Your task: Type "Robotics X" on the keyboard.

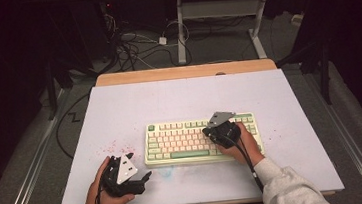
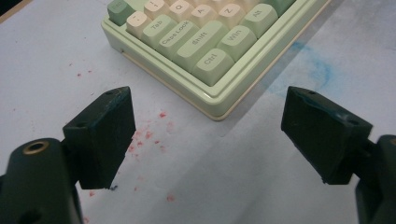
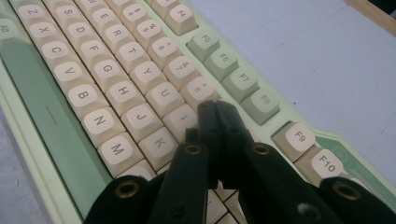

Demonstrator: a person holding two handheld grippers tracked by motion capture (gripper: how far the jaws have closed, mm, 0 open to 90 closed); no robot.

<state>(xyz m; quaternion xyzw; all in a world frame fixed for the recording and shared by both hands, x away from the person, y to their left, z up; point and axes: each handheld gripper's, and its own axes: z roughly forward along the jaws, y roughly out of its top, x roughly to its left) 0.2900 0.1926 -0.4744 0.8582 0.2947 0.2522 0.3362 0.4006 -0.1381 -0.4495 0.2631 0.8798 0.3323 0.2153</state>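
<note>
While the right tongs point(image 3: 215, 109), clenched on nothing, hover with their tips over the keys near I and 8, the left tongs point(image 2: 208, 140) rest released on the tabletop point(image 1: 119, 108) just off the keyboard's near-left corner. The pale green keyboard point(image 1: 174, 155) lies near the front edge, long axis running left to right, spacebar toward the person. It looks rigid and fairly light; its keycaps could pop off, so its short side edges seem safest to grip.

Keyboard point(image 3: 140, 93) ends beyond frame edges
</note>
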